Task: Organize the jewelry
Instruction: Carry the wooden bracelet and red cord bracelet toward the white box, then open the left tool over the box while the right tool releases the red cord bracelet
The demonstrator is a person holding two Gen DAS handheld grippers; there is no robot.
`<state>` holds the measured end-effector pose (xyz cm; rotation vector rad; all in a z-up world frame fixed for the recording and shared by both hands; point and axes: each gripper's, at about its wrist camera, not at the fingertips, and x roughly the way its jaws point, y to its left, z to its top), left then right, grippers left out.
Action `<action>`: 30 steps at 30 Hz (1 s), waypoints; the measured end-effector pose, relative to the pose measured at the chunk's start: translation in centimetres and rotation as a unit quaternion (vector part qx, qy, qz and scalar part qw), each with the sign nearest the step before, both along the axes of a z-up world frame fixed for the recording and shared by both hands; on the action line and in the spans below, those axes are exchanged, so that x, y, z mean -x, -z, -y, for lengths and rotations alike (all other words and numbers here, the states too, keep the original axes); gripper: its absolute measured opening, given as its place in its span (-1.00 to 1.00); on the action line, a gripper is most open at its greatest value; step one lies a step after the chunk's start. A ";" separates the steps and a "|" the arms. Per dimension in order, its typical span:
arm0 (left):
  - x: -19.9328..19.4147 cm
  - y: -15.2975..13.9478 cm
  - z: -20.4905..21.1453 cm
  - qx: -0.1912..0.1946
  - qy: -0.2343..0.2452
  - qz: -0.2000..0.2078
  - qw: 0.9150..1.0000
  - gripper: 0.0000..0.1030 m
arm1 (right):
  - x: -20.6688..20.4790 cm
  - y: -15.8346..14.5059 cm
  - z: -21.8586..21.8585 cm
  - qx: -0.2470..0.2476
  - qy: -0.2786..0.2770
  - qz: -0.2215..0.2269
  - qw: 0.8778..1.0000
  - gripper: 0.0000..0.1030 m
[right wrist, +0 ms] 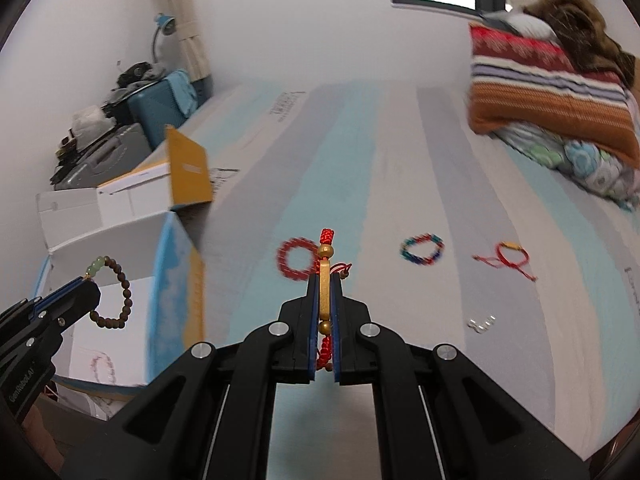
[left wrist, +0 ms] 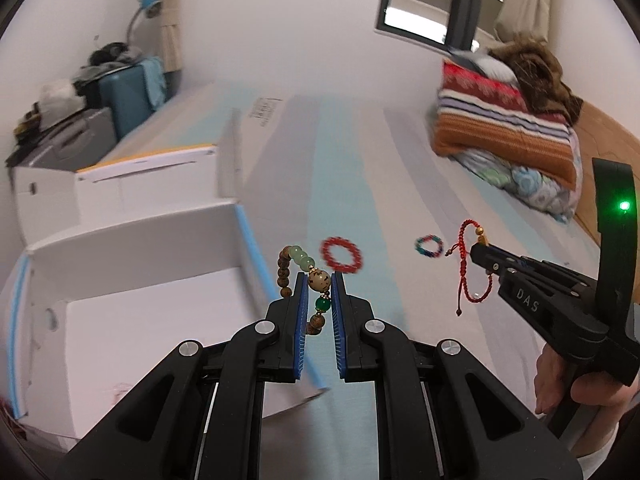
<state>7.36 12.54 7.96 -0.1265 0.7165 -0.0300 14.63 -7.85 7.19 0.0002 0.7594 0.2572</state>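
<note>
Gripping: left gripper clamps beaded bracelet at lower centre, beside white box; right gripper clamps red cord bracelet, centre frame. Risk: round bead slipping out, missing box.

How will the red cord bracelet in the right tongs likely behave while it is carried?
Probably floppy: the red cord bracelet hangs in a slack loop below the right tongs, loose ends dangling. It looks light, so it may swing. The grip seems secure, since the pads close on its rigid gold bar rather than on thin cord.
</note>
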 end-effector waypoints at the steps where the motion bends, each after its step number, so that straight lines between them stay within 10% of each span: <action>1: 0.3 -0.1 -0.9 0.001 -0.008 0.001 1.000 -0.79 | 0.1 -0.2 -0.7 0.001 -0.004 0.002 1.000 -0.92; 16: 4.2 1.0 -13.8 0.017 -0.114 -0.017 0.993 -0.79 | 3.1 -1.4 -15.4 0.018 -0.115 0.011 0.993 -0.92; 30: 2.5 6.8 -18.5 0.011 -0.147 -0.121 0.982 -0.79 | 0.6 5.3 -23.8 0.060 -0.197 -0.127 0.970 -0.92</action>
